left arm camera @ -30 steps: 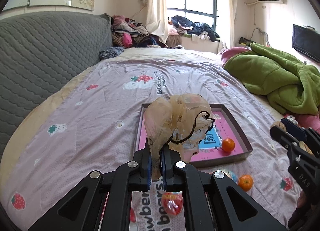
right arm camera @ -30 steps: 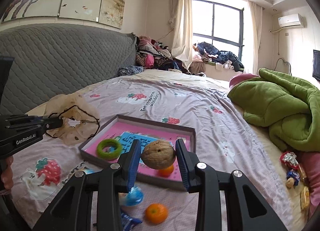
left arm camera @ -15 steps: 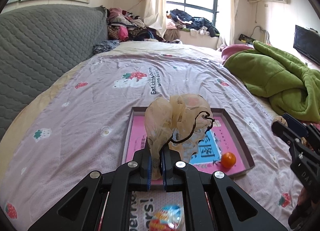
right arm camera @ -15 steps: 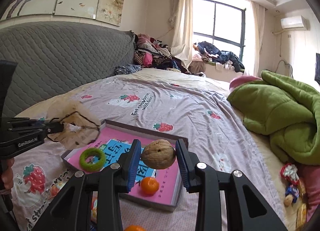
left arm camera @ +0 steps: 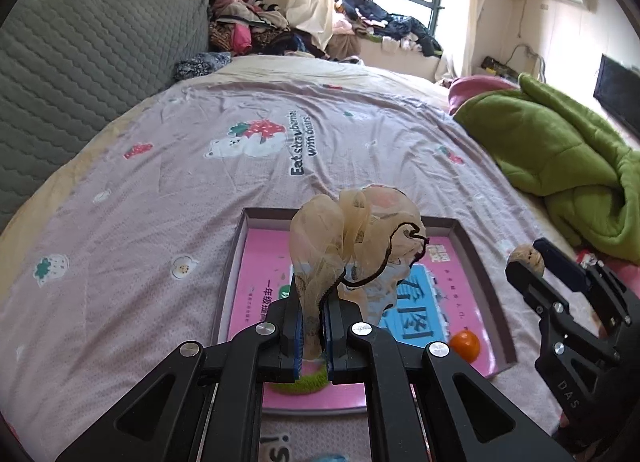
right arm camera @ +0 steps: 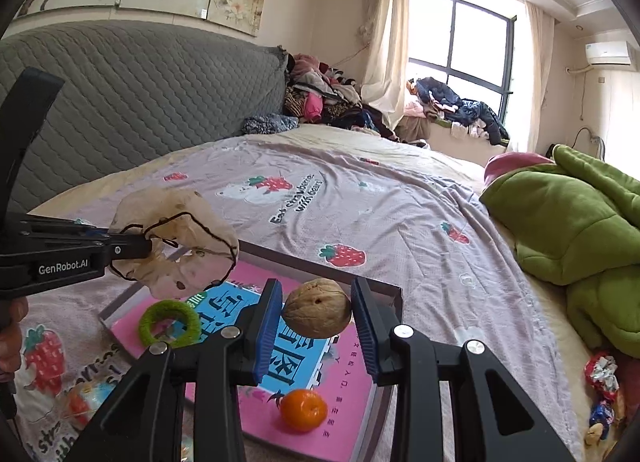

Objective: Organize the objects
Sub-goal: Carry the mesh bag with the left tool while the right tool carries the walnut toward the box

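Left tool (left arm camera: 311, 322) clamped; right tool (right arm camera: 318, 326) gripping

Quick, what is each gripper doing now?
Left gripper: closed on the mesh bag.
Right gripper: closed on the walnut.

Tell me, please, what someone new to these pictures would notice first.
Most striking is the walnut clamped between the right gripper's blue pads, held above the pink tray on the bed. Next comes the crumpled beige mesh bag with a dark drawstring, pinched in the left gripper over the same tray. Inside the tray lie a green ring and a small orange.
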A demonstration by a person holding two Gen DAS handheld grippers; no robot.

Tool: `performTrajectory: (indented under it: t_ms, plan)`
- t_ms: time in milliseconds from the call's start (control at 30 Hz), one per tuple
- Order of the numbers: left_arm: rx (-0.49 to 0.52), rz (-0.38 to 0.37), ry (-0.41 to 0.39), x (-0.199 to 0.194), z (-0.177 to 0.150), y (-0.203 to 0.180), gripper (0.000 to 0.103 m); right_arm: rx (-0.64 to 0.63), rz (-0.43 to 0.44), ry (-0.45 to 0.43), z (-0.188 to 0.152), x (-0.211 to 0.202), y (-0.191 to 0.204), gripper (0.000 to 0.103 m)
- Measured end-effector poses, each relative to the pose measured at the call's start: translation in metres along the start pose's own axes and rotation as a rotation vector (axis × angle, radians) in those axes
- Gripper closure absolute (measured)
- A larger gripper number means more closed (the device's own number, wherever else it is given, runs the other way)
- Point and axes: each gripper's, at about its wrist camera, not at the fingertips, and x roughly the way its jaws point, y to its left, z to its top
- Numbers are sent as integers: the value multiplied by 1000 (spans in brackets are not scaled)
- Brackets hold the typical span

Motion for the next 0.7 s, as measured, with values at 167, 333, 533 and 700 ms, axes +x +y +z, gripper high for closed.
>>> performTrajectory:
  t_ms: [167,333,533,700]
  plan:
    - [9,-5,36,21,2,-3,95,21,20,17,-2,18,-6,67]
    - [19,8,78,45,1,-5,95,27,13,44,-7,34,-13,67]
    - [29,34,142,71,1,-7,95,24,-4,73,-13,49,-20,67]
    - [19,56,210,87,-3,-5,94,27,-15,115,-19,66,-26,67]
